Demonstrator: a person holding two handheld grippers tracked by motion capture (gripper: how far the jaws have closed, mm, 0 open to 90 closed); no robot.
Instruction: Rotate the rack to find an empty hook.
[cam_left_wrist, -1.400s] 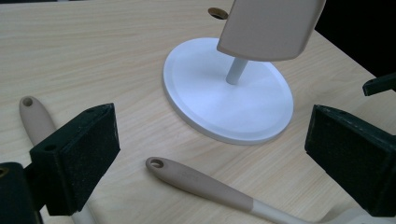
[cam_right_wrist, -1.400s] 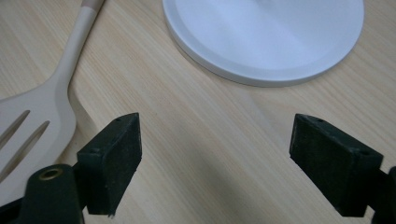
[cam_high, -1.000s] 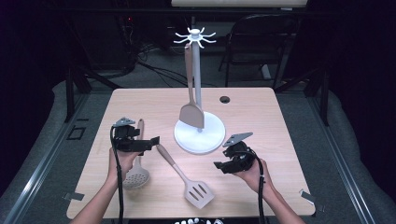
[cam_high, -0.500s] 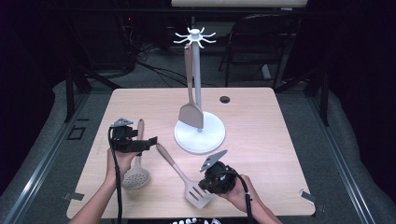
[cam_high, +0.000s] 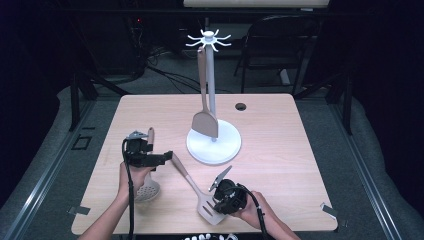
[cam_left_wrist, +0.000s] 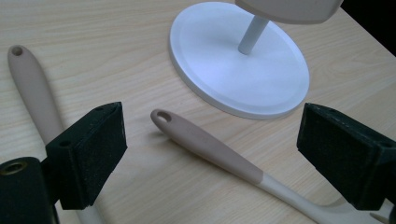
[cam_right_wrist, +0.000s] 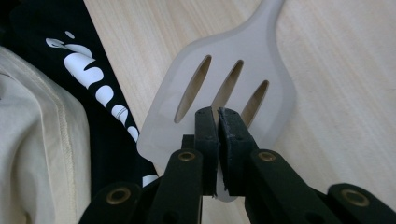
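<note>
A slotted turner (cam_high: 187, 176) lies slantwise on the wooden table, its blade near the front edge. My right gripper (cam_high: 217, 201) hovers at that blade (cam_right_wrist: 243, 46), its pads pressed together with nothing between them. To the left, my left gripper (cam_high: 161, 159) stands open; its jaws have just been closing slightly. The turner's handle (cam_left_wrist: 210, 151) lies on the table between them, untouched by the pads (cam_left_wrist: 88, 149). A skimmer (cam_high: 147, 192) lies beneath the left hand, its handle (cam_left_wrist: 32, 88) pointing away. A solid turner (cam_high: 205, 122) hangs from the white stand (cam_high: 222, 150).
The stand's round base (cam_left_wrist: 243, 79) sits at the table's middle, its pole topped by a ring of hooks (cam_high: 208, 39). A black grommet (cam_high: 240, 106) marks the far side. A dark chair (cam_high: 280, 40) stands behind the table. The person's clothing (cam_right_wrist: 46, 140) shows past the front edge.
My right gripper has moved left and down to the slotted turner's blade, and its jaws have shut. The left gripper has stayed nearly where it was.
</note>
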